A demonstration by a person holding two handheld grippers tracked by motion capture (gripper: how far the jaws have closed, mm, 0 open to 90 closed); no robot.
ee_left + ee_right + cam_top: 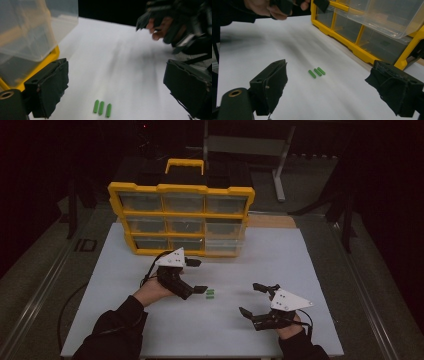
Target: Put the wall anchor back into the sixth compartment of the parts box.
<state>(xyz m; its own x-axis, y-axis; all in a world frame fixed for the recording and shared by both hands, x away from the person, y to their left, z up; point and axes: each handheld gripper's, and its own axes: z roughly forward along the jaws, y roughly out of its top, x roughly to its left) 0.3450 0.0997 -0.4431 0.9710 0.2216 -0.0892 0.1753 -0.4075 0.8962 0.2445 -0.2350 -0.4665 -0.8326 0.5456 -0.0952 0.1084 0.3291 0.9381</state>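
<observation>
Three small green sticks [210, 293] lie side by side on the white table [300, 265], between my two grippers. My left gripper [196, 276] hangs just left of them, open, nothing between its jaws. My right gripper [250, 299] is open too, a short way right of the sticks. In the left gripper view the sticks [101, 108] lie low between the wide-apart pads [50, 87]. In the right gripper view the sticks [316, 72] lie ahead of the open jaws, whose pads [273, 85] hold nothing.
A yellow organizer [181, 217] with clear drawers stands at the table's back. Its lower right drawer [387, 15] is pulled out and looks empty. The left hand [274, 7] and the right hand [172, 22] each show in the other gripper's view.
</observation>
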